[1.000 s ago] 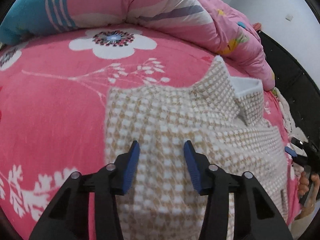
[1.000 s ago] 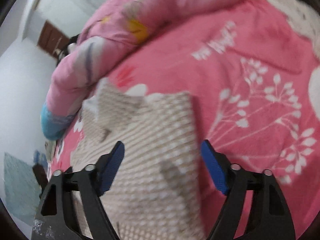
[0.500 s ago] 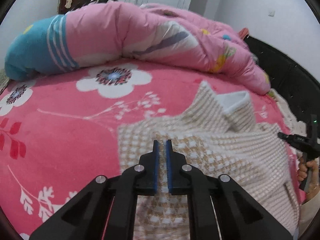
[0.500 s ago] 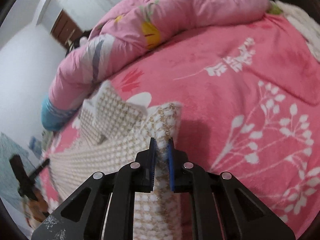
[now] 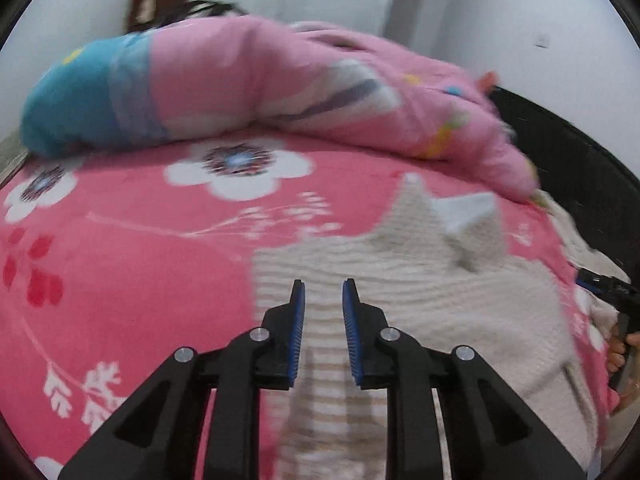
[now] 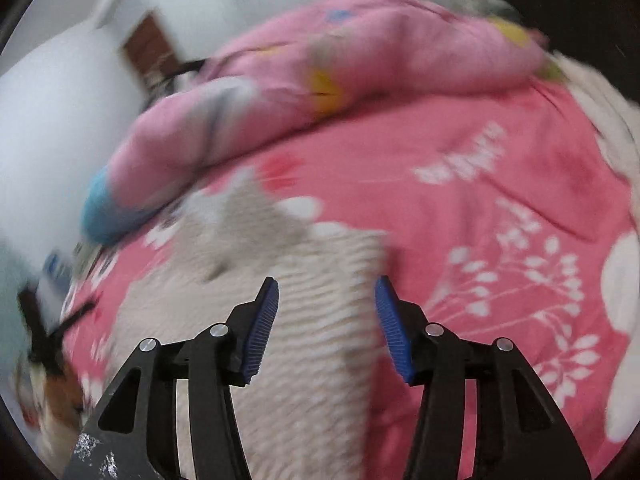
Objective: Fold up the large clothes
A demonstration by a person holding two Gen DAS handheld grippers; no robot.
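A beige-and-white checked garment (image 5: pixel 420 280) lies spread on the pink flowered bedsheet (image 5: pixel 120 240), its collar (image 5: pixel 464 208) standing up at the far end. My left gripper (image 5: pixel 323 284) hovers over the garment's left part; its jaws are opening with a narrow gap and no cloth pinched between them. My right gripper (image 6: pixel 327 282) hangs above the garment (image 6: pixel 312 320) near its right edge, jaws opening wide with nothing held. In the left wrist view the right gripper (image 5: pixel 608 286) shows at the far right, held by a hand. Both views are blurred.
A bulky pink quilt (image 5: pixel 280 92) with a blue end lies rolled along the far side of the bed (image 6: pixel 320 60). A dark headboard (image 5: pixel 580 168) runs along the right. The pink sheet (image 6: pixel 500 200) stretches to the right of the garment.
Half a second ago both grippers were shut, the right one pinching the garment's edge. Both have now opened and lifted, and the cloth has dropped back onto the bed.
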